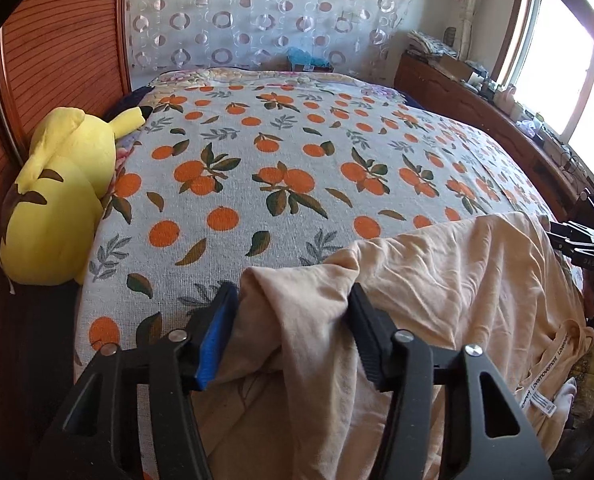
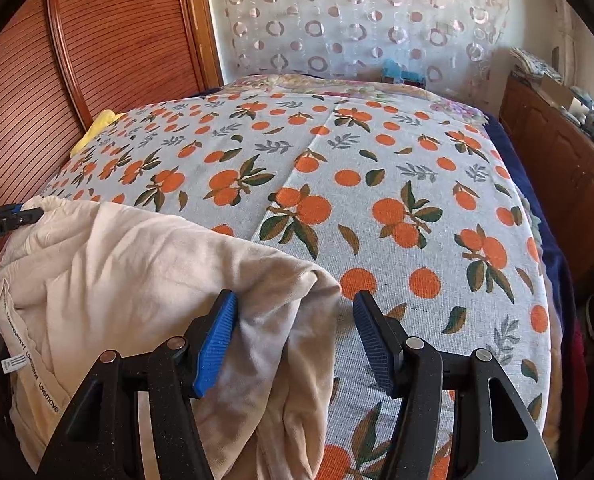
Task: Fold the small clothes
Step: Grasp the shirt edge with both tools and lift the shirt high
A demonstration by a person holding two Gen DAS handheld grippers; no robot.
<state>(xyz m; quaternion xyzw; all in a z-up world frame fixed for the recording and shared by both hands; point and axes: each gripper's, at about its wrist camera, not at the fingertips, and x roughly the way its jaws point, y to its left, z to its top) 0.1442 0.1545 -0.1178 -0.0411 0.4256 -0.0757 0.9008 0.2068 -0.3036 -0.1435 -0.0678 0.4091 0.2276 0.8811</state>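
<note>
Two fisheye views along hand-held grippers, over a bed. Peach-cream garment (image 1: pixel 449 280) lying at the near edge of the bed, crumpled, with printed neck tape and a white label showing toward one side.

Left gripper (image 1: pixel 293 300): jaws partly apart, a bunched fold of garment between them, cloth against both pads. Firm pinch or loose contact: cannot tell. Right gripper (image 2: pixel 295 308): jaws apart, cloth resting against the left pad only, the other pad clear over the bedspread; not gripping. Each gripper at an opposite end of the garment's far edge.

Likely step: taking hold of two corners or shoulders, ahead of lifting and spreading the piece flat. Nothing folded yet, by the look of it. Next move probably calls for closing both sets of jaws on a single layer of cloth, not a thick bunch, then drawing the hands apart to pull out wrinkles.

Surface: bedspread (image 2: pixel 377 168), pale with oranges and green leaves, soft, slightly uneven, with plenty of free space beyond the garment. Yellow plush toy (image 1: pixel 57 196) at the far left edge, against a reddish slatted wooden wardrobe (image 2: pixel 109 40). Sheer curtain (image 1: pixel 257 12) with ring pattern behind the bed. Wooden cabinet (image 2: pixel 557 152) with clutter on the right, under a bright window (image 1: pixel 561 68).
</note>
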